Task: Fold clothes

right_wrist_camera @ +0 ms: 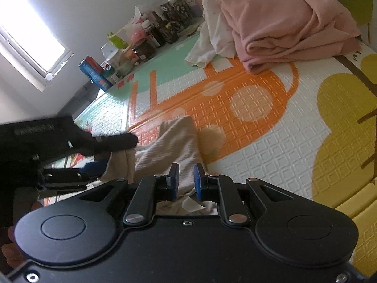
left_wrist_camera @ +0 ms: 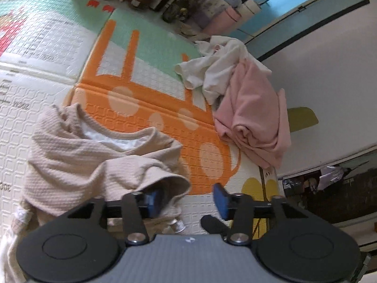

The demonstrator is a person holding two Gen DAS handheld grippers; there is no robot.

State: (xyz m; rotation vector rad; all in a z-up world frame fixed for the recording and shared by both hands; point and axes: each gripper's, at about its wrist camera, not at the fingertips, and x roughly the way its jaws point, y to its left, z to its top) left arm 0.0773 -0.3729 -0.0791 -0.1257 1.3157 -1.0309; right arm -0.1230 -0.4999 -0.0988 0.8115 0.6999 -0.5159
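Beige waffle-knit top [left_wrist_camera: 94, 155] sits crumpled on the play mat [left_wrist_camera: 146, 108], not flat, neckline gaping toward 12 o'clock in the left wrist view. Bulk of it lies at 10 to 11 o'clock from the left gripper [left_wrist_camera: 186, 200].

Left gripper: fingers released, a clear gap between the blue pads. A hem fold drapes over the pad [left_wrist_camera: 153, 200] on the 9 o'clock side, but nothing is pinched; the other pad stands over bare mat.

Right gripper [right_wrist_camera: 186, 181]: fingers nearly clenched, narrow slot between them. The beige top [right_wrist_camera: 174, 146] runs straight out from that slot toward 12 o'clock, and cloth shows behind the pads as well. Reads as a grip on the hem edge, though the contact itself is hard to see.

In the right wrist view the left gripper [right_wrist_camera: 94, 165] is at 9 o'clock, close alongside, so both hands are at the same edge of the top.

Key relation: the top's long axis runs away from both grippers toward 12 o'clock. Left one is free and has the loose fold right at its pad, so my guess is it regrips there, then both spread the hem apart to flatten it.

Pile of pink [left_wrist_camera: 254, 113] and white [left_wrist_camera: 212, 70] clothes waits at 1 o'clock, well apart, unfolded.
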